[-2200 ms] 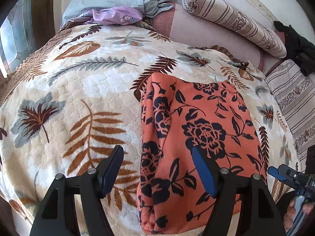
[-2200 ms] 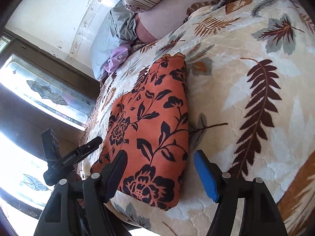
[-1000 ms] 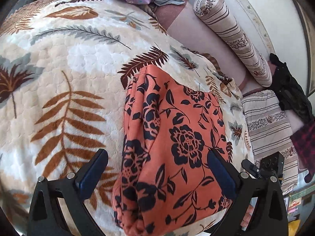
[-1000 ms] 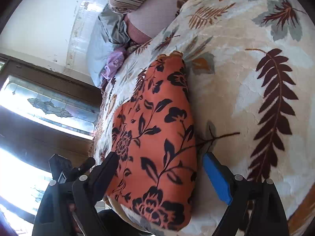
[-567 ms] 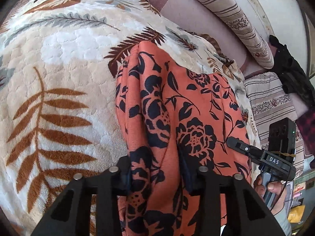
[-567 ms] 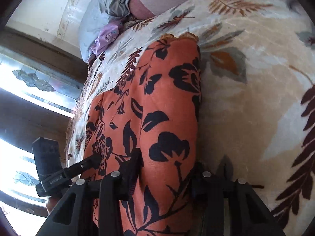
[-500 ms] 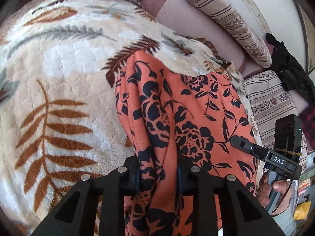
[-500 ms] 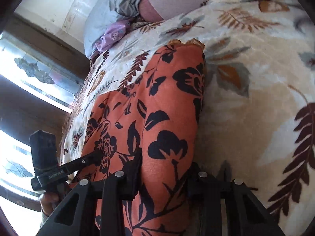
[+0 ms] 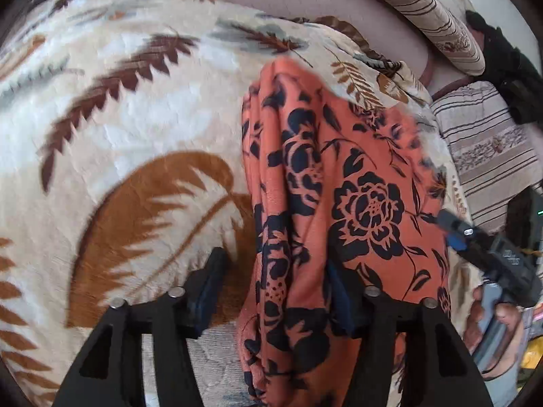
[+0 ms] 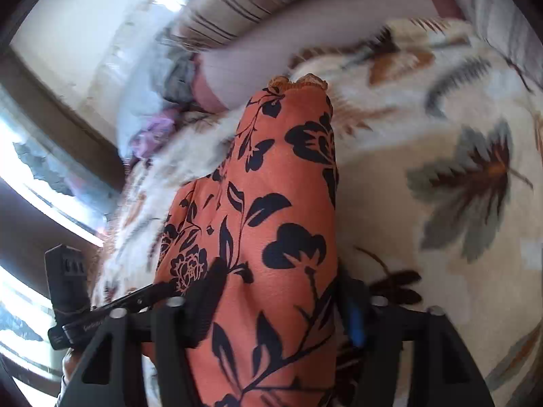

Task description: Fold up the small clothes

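An orange garment with a black flower print (image 9: 366,176) lies folded lengthwise on a cream leaf-print blanket (image 9: 135,129). Its near left edge hangs between the fingers of my left gripper (image 9: 275,264), whose jaws are opening; the left pad stands clear of the cloth. My right gripper (image 10: 280,273) straddles the garment (image 10: 292,176) at its near right edge, jaws opening too, with cloth filling the gap. Each view shows the other gripper: the right gripper (image 9: 453,232) at the cloth's right side, the left gripper (image 10: 149,293) at its left.
A striped bolster (image 9: 424,6) and a pink sheet (image 9: 305,0) lie beyond the blanket, with a striped cushion (image 9: 485,135) and a black bundle (image 9: 509,51) at the right. Lilac cloth (image 10: 152,129) sits at the far left by a bright window (image 10: 20,156).
Both grippers, wide a second ago, closed on the garment's near end half a second ago and shifted across the bed with it. Their jaws now stand apart again.
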A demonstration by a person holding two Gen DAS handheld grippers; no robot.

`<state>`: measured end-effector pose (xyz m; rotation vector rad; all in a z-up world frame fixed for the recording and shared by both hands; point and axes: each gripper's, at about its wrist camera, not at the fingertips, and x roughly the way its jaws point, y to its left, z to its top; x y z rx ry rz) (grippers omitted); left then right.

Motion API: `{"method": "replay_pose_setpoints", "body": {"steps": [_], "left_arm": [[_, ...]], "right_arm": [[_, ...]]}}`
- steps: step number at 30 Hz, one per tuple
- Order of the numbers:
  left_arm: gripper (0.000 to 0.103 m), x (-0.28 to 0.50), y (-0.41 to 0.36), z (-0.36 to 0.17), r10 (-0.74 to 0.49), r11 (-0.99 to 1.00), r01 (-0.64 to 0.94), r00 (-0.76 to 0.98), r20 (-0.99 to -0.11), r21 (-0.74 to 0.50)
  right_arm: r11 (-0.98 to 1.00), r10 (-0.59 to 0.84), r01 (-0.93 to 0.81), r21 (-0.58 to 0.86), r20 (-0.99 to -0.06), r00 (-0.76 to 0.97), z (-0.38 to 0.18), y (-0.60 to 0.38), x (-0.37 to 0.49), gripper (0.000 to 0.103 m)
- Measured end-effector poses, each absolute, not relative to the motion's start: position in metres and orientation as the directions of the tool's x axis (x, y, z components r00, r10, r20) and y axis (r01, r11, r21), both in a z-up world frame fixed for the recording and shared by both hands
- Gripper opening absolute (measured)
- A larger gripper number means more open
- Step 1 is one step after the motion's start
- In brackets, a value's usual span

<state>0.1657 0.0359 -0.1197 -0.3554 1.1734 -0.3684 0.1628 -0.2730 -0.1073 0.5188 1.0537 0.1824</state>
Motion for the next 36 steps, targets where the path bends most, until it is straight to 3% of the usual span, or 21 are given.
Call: {"method": "replay_pose_setpoints", "body": {"steps": [3, 5, 9, 11, 13, 15, 16, 20, 26, 28, 32, 36], "left_arm": [[0.067, 0.148, 0.049, -0.101, -0.425, 0.901, 0.094, 0.386, -0.819, -0.423], [0.067, 0.132, 0.053, -0.083, -0.397, 0.914, 0.113, 0.433, -0.809, -0.389], [0.067, 0.106, 0.052, -0.077, -0.361, 0.932, 0.153, 0.464, -0.809, -0.328], [0.067, 0.107, 0.048, -0.096, -0.305, 0.952, 0.143, 0.441, -0.844, -0.269], [0.070, 0.108, 0.048, -0.109, -0.321, 0.946, 0.115, 0.432, -0.842, -0.302], [0.071, 0.107, 0.049, -0.109, -0.324, 0.945, 0.104, 0.445, -0.835, -0.311], [0.071, 0.107, 0.046, -0.107, -0.319, 0.947, 0.111, 0.451, -0.833, -0.302], [0.071, 0.102, 0.042, -0.103, -0.291, 0.957, 0.148, 0.490, -0.822, -0.250], [0.072, 0.101, 0.045, -0.106, -0.317, 0.948, 0.160, 0.498, -0.807, -0.274], [0.077, 0.102, 0.047, -0.108, -0.322, 0.947, 0.163, 0.500, -0.804, -0.278], [0.080, 0.103, 0.051, -0.112, -0.333, 0.943, 0.159, 0.499, -0.801, -0.293], [0.082, 0.106, 0.051, -0.113, -0.344, 0.939, 0.164, 0.496, -0.797, -0.303]], "right_arm": [[0.837, 0.392, 0.110, 0.537, -0.727, 0.565, -0.109, -0.291, 0.140, 0.075], [0.850, 0.355, 0.092, 0.518, -0.693, 0.628, -0.090, -0.295, 0.127, 0.075], [0.814, 0.436, -0.039, 0.580, -0.565, 0.700, -0.041, -0.281, 0.105, 0.075], [0.785, 0.518, -0.124, 0.607, -0.534, 0.668, -0.032, -0.261, 0.095, 0.083], [0.761, 0.584, -0.155, 0.630, -0.560, 0.587, -0.049, -0.240, 0.094, 0.086], [0.803, 0.553, -0.067, 0.592, -0.697, 0.456, -0.089, -0.225, 0.098, 0.086], [0.813, 0.535, -0.034, 0.582, -0.722, 0.438, -0.099, -0.223, 0.098, 0.086], [0.836, 0.503, -0.079, 0.543, -0.702, 0.505, -0.071, -0.215, 0.091, 0.086], [0.866, 0.450, -0.080, 0.494, -0.697, 0.558, -0.035, -0.213, 0.122, 0.086], [0.868, 0.433, -0.055, 0.494, -0.697, 0.571, -0.032, -0.218, 0.138, 0.086], [0.871, 0.408, -0.016, 0.492, -0.703, 0.582, -0.042, -0.224, 0.173, 0.086], [0.855, 0.408, 0.088, 0.511, -0.767, 0.495, -0.093, -0.230, 0.206, 0.088]]}}
